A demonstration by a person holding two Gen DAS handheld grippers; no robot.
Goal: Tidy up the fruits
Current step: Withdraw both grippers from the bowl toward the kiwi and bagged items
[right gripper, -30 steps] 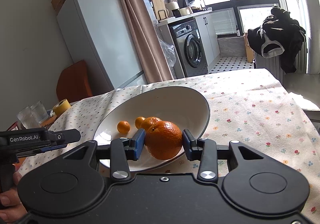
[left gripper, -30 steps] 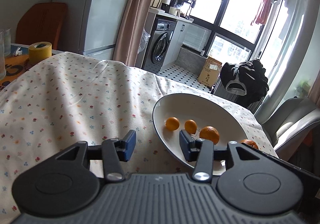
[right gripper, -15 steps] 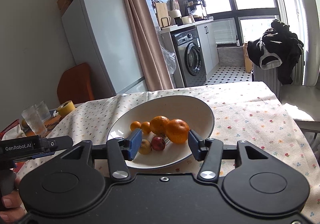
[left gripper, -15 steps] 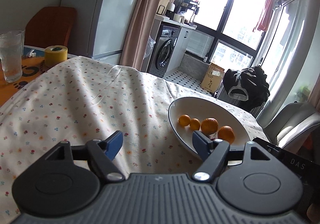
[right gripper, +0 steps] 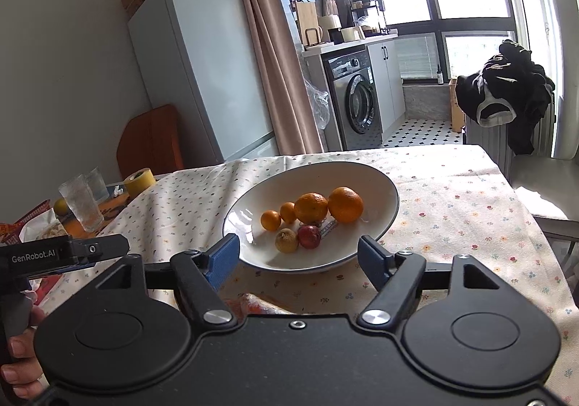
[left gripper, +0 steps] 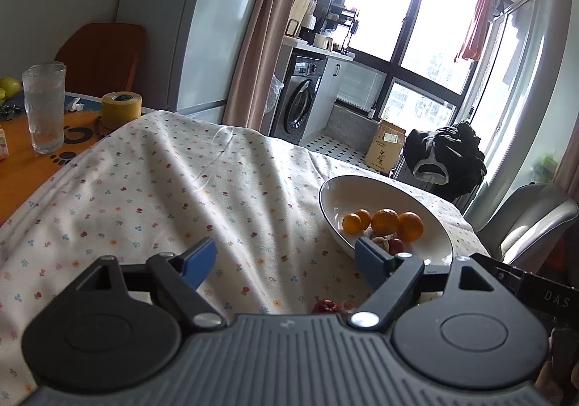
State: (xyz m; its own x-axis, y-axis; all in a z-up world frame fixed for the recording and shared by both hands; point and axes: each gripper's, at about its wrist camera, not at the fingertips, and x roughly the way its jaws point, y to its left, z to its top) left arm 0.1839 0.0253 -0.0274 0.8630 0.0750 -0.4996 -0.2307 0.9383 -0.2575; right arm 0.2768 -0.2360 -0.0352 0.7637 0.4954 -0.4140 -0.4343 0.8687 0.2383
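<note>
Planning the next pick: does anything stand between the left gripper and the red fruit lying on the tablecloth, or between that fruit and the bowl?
Nothing visible does. The red fruit lies on the tablecloth inside the open left gripper's span, and only cloth separates it from the bowl.

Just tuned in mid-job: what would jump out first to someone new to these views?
The wide white bowl mid-table on the floral tablecloth, holding four orange citrus fruits in a row with a yellowish fruit and a dark red fruit in front. Both the left gripper and right gripper are open and empty.
</note>
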